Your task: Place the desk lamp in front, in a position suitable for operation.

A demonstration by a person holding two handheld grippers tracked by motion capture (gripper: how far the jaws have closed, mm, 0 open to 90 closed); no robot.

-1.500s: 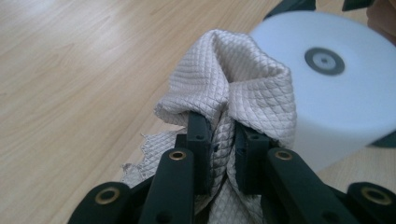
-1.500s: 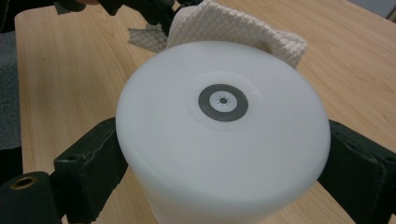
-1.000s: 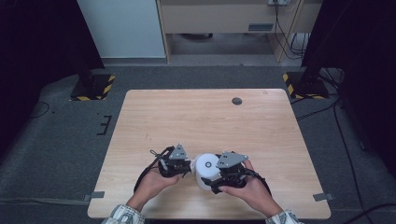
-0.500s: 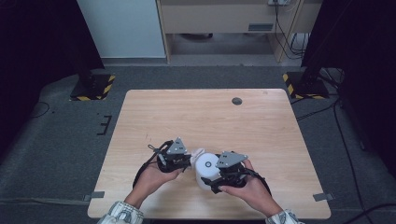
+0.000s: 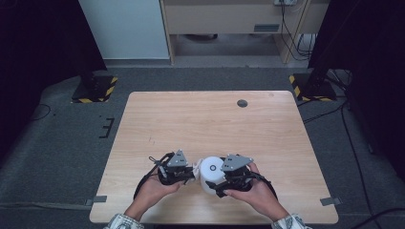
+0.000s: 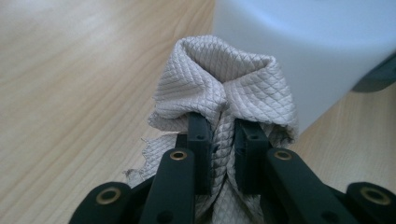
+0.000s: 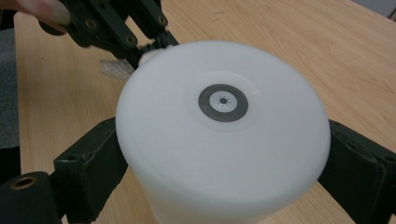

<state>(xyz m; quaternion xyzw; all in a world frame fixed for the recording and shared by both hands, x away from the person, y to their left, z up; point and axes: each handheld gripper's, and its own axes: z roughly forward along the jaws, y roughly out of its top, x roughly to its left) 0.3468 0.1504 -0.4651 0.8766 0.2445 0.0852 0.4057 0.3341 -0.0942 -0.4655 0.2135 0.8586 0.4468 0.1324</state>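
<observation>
A white round container (image 5: 211, 171) is seen near the front edge of the wooden table (image 5: 205, 119), a little right of the middle, between the two grippers. In the right gripper view its flat top (image 7: 223, 116) is shown with a small grey ring (image 7: 223, 102) at the centre (a dark dot lies in the ring's middle). The container is clamped from both sides by the right gripper (image 7: 219, 154): one black jaw is pressed to its wall on the left of that view and the other on the right, spread wide around the body.

A beige quilted cloth (image 6: 224, 88) is pinched by the left gripper (image 6: 223, 140), whose jaws are drawn close together with a fold of the fabric caught between them. The bunched cloth is raised above the jaw tips and lies just beside the container's white wall (image 6: 327, 56), which rises right behind it in the left gripper view; whether the two are touching cannot be told. In the high view the cloth (image 5: 196, 167) is glimpsed as a pale scrap between the left gripper (image 5: 184, 171) and the container.

The grippers are held by a person's hands, the left hand (image 5: 155, 188) and the right hand (image 5: 253, 193) entering from the bottom edge. Black cables are looped beside each gripper on the tabletop.

Farther off, a small dark round disc (image 5: 242, 103) is set in the table near its far edge, well apart from the work. Nothing is placed between the container and the cloth, and the rest of the tabletop around them is bare wood.
</observation>
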